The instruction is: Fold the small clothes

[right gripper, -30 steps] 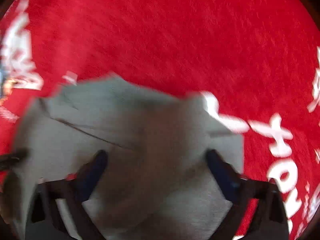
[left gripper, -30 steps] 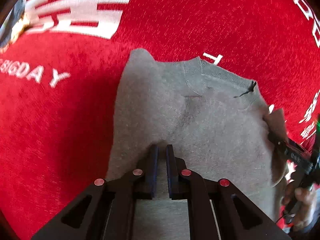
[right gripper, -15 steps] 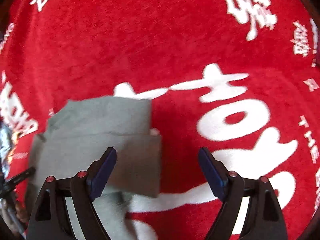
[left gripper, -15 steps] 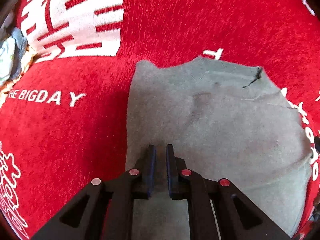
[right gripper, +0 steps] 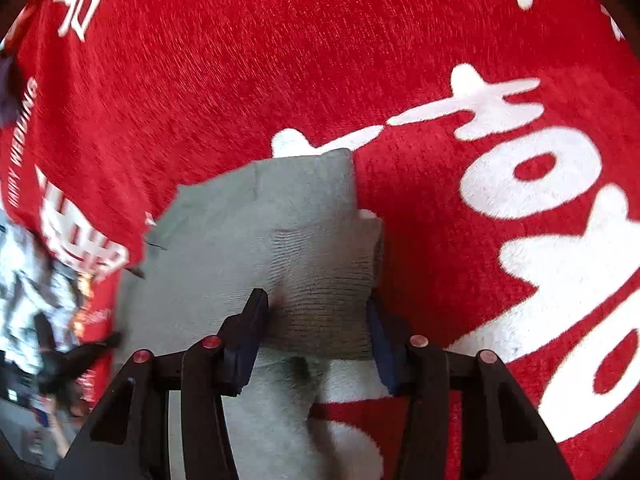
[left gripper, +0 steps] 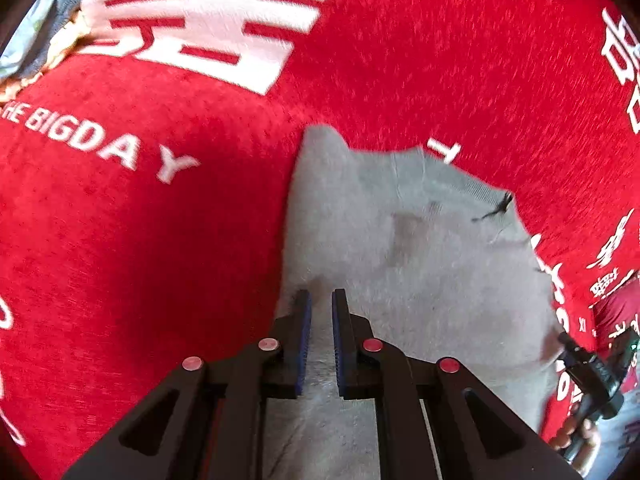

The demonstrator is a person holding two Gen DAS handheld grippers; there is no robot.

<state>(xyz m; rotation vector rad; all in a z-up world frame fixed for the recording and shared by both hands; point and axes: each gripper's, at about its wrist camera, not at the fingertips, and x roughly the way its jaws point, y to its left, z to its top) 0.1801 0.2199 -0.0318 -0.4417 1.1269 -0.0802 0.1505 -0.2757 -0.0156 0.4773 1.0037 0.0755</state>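
Two grippers in play, both on the same grey knit garment (left gripper: 408, 264).

Left gripper (left gripper: 319, 312): fingers (left gripper: 301, 340) nearly clenched, narrow slot between the blue pads with grey fabric visible in it. Looks pinched on the garment's left edge at bottom centre of the left wrist view, but I can't confirm pad contact with the cloth.

Right gripper (right gripper: 316, 316): fingers (right gripper: 248, 328) have just been closing, with the ribbed cuff or hem band (right gripper: 324, 300) bunched between them. Both pads sit against the sides of the band at lower centre of the right wrist view, so I read it as grasping the band.

Garment lies flat on the red cloth with white lettering (left gripper: 140, 240). In the left view it runs from the fingers up and right, ribbed neckline toward upper centre, with a small dark tag or thread at the right end of it. In the right view it spreads up and left from the fingers, with a layer already doubled over on its right side.

Step, as I judge it: mid-fold, side or sleeve section turned in, right side gripping the band for the next fold. Next move needs a firm grip, a lift clear of the cloth, carry-over toward the neckline while the left side anchors its edge. Risk: thick band slipping, layers shifting.
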